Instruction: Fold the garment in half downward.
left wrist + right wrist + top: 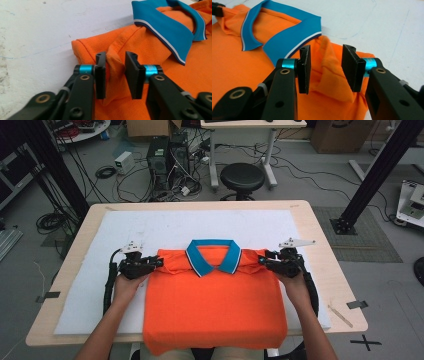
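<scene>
- An orange polo shirt with a blue collar lies flat on the white mat that covers the bench; no container stands on the bench.
- The collar points to the far edge of the bench, and the bottom hem of the shirt hangs over the near edge, in the middle.
- The left tool is at the left shoulder corner of the shirt, the right tool at the right shoulder corner, each held by one hand of the person.
- In the left gripper view, the left tool has its jaws apart, and a raised fold of orange cloth stands between them, against one jaw and not pressed by the other.
- In the right gripper view, the right tool also has its jaws released, with a raised ridge of the shoulder cloth in the gap, not squeezed.
- The collar lies just beside each tool, toward the middle of the shirt.
</scene>
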{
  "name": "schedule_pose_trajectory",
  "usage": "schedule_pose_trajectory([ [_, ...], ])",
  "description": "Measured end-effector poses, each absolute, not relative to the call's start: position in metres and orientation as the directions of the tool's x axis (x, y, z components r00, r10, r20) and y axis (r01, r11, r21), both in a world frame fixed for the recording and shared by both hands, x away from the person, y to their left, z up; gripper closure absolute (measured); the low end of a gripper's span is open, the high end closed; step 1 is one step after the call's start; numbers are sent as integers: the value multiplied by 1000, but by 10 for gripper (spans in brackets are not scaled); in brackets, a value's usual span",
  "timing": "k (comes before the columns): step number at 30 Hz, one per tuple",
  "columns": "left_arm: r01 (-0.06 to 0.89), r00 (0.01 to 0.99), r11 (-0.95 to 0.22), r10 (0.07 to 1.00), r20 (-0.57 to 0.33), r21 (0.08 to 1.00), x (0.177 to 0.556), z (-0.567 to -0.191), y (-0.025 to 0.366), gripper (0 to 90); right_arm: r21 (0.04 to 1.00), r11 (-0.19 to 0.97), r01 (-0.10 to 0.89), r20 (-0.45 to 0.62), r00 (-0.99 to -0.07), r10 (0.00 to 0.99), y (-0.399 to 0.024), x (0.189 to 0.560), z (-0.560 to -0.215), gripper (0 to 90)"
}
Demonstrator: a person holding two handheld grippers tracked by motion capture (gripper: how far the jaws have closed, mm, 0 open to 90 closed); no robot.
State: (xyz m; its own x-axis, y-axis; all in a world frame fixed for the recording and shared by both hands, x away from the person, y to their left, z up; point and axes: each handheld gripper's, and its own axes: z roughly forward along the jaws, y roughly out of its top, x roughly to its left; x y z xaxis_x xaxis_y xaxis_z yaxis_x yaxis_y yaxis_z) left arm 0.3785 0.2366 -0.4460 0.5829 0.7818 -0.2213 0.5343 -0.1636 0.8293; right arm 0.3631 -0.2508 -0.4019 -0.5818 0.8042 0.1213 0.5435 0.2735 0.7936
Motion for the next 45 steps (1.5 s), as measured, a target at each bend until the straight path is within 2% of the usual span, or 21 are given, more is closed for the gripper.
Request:
schedule_pose_trajectory([
  [2, 526, 584, -173, 785, -206, 833, 377, -446, 235, 812, 774, 336, 536, 47, -578, 814, -245, 360, -404, 611],
  [3, 522, 581, -174, 789, -200, 835, 377, -446, 234, 835, 757, 359, 547, 25, -572, 820, -243, 360, -407, 656],
  [5, 510, 582, -164, 789, -198, 844, 374, -445, 234, 849, 743, 380, 551, -5, -563, 826, -243, 362, -413, 864],
  [11, 470, 600, -116, 769, -220, 875, 359, -436, 242, 855, 775, 333, 538, 27, -555, 831, -253, 354, -412, 877],
  [20, 437, 640, -80, 728, -247, 896, 321, -426, 255, 854, 817, 294, 495, 43, -562, 826, -275, 318, -398, 877],
  [27, 428, 696, -122, 677, -240, 896, 283, -421, 259, 853, 823, 296, 486, 49, -579, 814, -284, 285, -392, 877],
  [34, 477, 723, -156, 630, -285, 865, 261, -428, 262, 845, 781, 341, 523, 49, -596, 801, -283, 261, -393, 867],
  [35, 484, 712, -150, 640, -288, 862, 264, -429, 262, 816, 778, 343, 527, 55, -600, 798, -282, 260, -393, 832],
  [36, 496, 695, -137, 654, -298, 857, 268, -430, 262, 704, 781, 336, 526, 56, -596, 801, -282, 261, -394, 759],
  [37, 513, 677, -119, 665, -315, 850, 273, -429, 262, 608, 784, 327, 528, 62, -589, 806, -282, 263, -394, 730],
  [39, 514, 641, -95, 703, -308, 853, 285, -427, 262, 524, 796, 291, 531, 84, -572, 816, -281, 269, -393, 658],
  [40, 513, 632, -91, 713, -304, 853, 290, -426, 262, 481, 802, 276, 530, 89, -562, 822, -280, 275, -393, 651],
  [45, 526, 575, -84, 768, -282, 846, 324, -424, 257, 432, 796, 259, 547, 81, -521, 849, -275, 305, -396, 615],
])
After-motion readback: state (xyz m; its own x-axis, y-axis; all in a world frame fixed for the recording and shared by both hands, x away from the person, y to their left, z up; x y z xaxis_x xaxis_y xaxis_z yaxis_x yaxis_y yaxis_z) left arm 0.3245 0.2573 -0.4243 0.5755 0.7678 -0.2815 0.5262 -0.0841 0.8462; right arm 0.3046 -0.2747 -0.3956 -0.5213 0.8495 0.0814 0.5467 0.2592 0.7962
